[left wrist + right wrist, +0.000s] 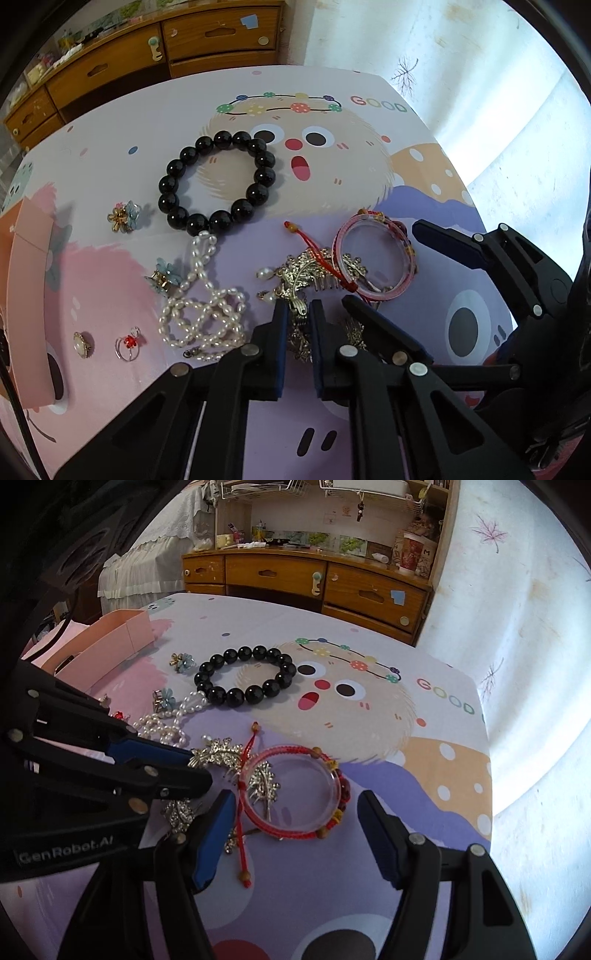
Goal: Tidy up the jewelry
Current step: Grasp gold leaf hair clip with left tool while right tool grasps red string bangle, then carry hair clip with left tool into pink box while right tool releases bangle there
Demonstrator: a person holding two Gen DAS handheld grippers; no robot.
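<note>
The left claw (298, 310) points steeply down with its jaws pressed nearly together, pinching a silver hair ornament (295, 280) in the tangle of jewelry on the cartoon-printed surface (332, 177). The right claw (295, 805) hangs just beside it with jaws spread wide and nothing between the pads; a clear bangle (295, 794) wound with a red cord bracelet (284, 830) lies on the surface just ahead of them. A black bead bracelet (218, 181) lies farther back, apart from both claws, and its near edge touches a looped pearl necklace (207, 310). Left of that sit two blue flower clips (125, 216), a pearl brooch (82, 344) and a small ring with a red stone (128, 341). A pink box (107, 642) stands at the far left edge of the surface.
</note>
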